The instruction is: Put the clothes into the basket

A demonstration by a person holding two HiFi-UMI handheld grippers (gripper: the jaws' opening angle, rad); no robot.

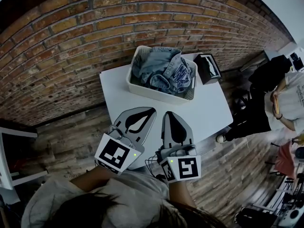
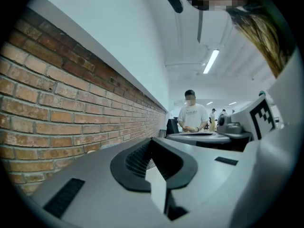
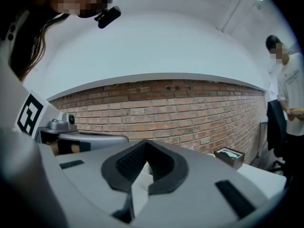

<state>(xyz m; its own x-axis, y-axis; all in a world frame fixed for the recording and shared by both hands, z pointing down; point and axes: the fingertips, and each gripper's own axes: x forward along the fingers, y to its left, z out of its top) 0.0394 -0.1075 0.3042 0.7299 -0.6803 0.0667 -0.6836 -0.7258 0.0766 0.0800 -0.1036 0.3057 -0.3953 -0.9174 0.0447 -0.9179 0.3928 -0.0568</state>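
A white basket point(image 1: 137, 90) stands on the far half of the white table point(image 1: 209, 110). It is filled with denim clothes point(image 1: 164, 70), blue jeans and a lettered piece. My left gripper point(image 1: 151, 110) hangs over the table's near edge, jaws shut and empty, pointing toward the basket. Beside it my right gripper point(image 1: 172, 114) is also shut on nothing. In the left gripper view the left gripper point(image 2: 153, 141) has its jaws pressed together. In the right gripper view the right gripper point(image 3: 145, 144) looks the same. Both sit a short way in front of the basket.
A dark tissue box point(image 1: 208, 68) sits right of the basket, and the tissue box point(image 3: 229, 156) also appears in the right gripper view. A brick wall point(image 1: 71, 37) runs behind the table. A person point(image 1: 285, 99) stands at the right, and a white shelf point(image 1: 12, 156) is at the left.
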